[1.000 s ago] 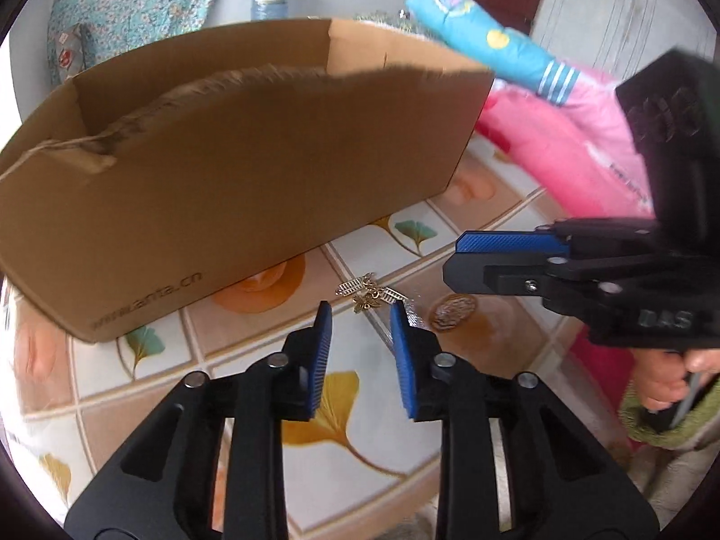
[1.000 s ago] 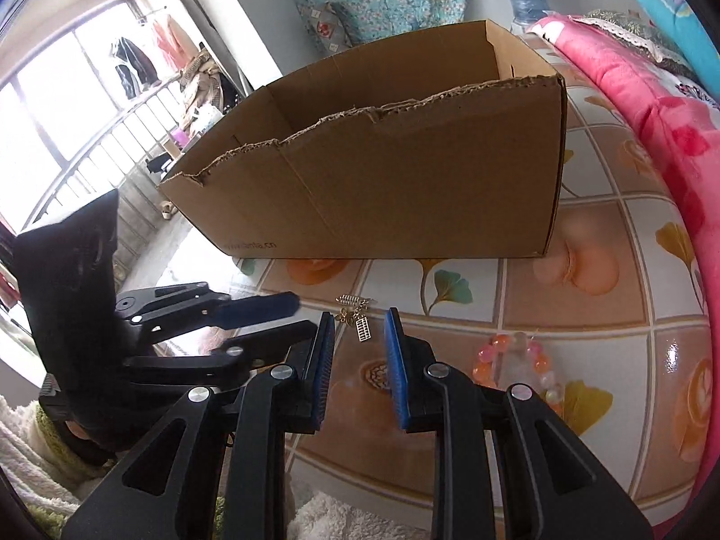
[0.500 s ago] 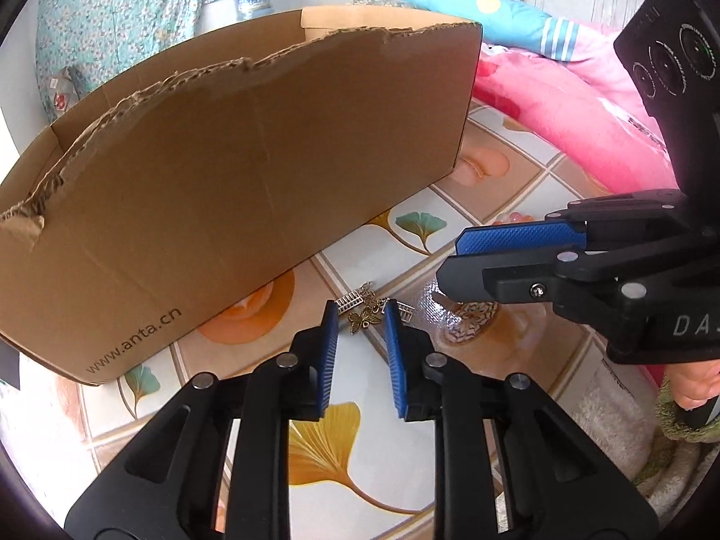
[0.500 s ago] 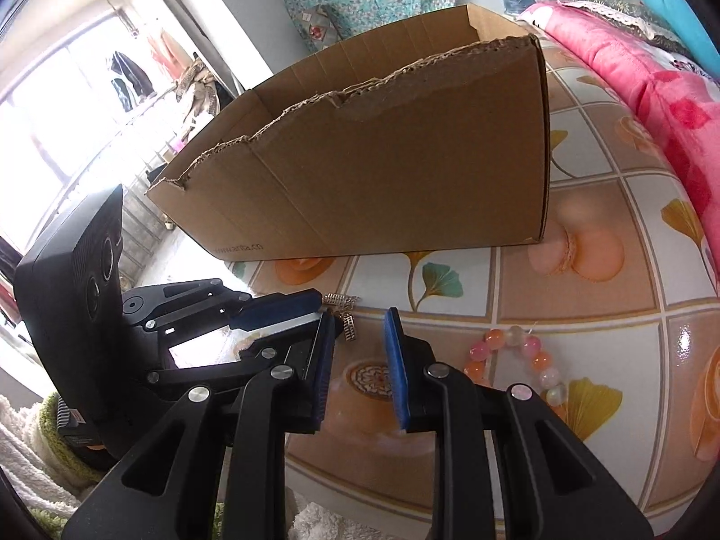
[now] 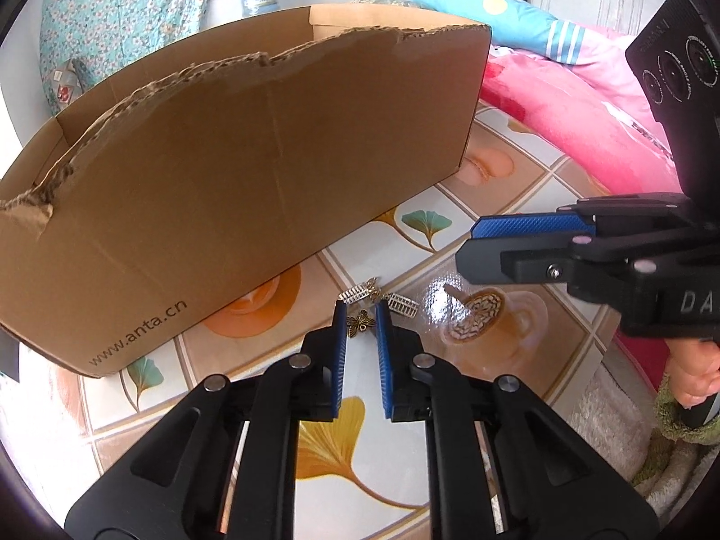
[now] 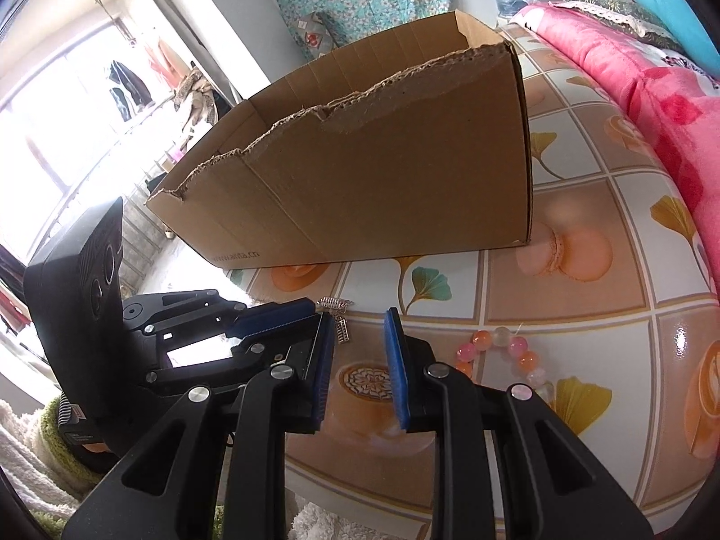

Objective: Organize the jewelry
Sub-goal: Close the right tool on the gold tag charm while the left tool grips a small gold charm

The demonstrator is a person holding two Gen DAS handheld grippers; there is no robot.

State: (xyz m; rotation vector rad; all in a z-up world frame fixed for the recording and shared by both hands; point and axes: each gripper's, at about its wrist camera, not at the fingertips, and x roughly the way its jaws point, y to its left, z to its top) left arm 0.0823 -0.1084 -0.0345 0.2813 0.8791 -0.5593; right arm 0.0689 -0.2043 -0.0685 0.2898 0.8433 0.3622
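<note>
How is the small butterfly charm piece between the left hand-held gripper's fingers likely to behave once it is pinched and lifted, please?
The butterfly charm looks thin and flat, so it is probably very light and could slip from the left hand-held gripper. It seems linked to two small ladder-like charms, so these would likely dangle and swing. Lying flat on the glossy tablecloth, it may slide rather than lift.

A cardboard box [image 5: 252, 171] is set on the worktop [image 5: 517, 207], filling the upper left of the left wrist frame. Small charms [image 5: 360, 321] are laid just before it at centre frame, between the left tongs [image 5: 361, 315]. A bead bracelet [image 6: 508, 351] is placed lower right in the right wrist frame.
</note>
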